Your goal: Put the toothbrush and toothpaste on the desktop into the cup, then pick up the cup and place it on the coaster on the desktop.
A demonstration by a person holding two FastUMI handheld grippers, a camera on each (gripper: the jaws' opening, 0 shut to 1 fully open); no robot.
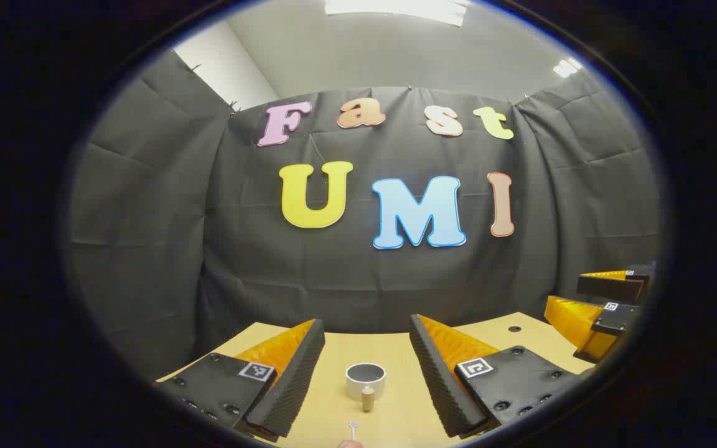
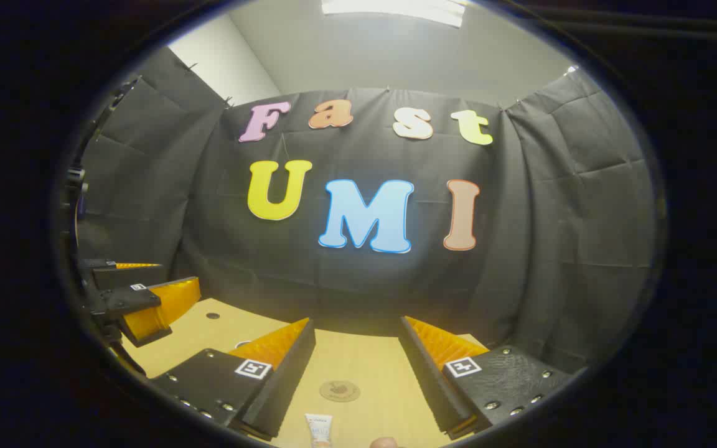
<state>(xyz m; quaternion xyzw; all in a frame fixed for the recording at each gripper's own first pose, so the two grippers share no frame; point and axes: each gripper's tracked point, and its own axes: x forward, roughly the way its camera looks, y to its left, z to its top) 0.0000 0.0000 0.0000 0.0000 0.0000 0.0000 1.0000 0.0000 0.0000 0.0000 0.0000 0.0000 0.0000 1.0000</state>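
**Before the first pick**

While your left gripper (image 1: 368, 367) hangs spread and empty, the cup (image 1: 365, 379) stands ahead with the toothbrush (image 1: 354, 428) nearer; drop low. Right gripper (image 2: 356, 364) spread too: toothpaste (image 2: 318, 429) close, coaster (image 2: 339, 391) beyond.

The light came from ceiling panels (image 1: 396, 7) at the top of both views, where they were blown out to plain white. The cloth wall (image 2: 551, 205) was lit evenly but rather dim, with soft folds. The table (image 1: 396, 348) looked warm and bright, and shadows on it were weak. Both pictures were strongly bent by the fisheye, so straight edges curved near the rim. The lowest parts were slightly soft.
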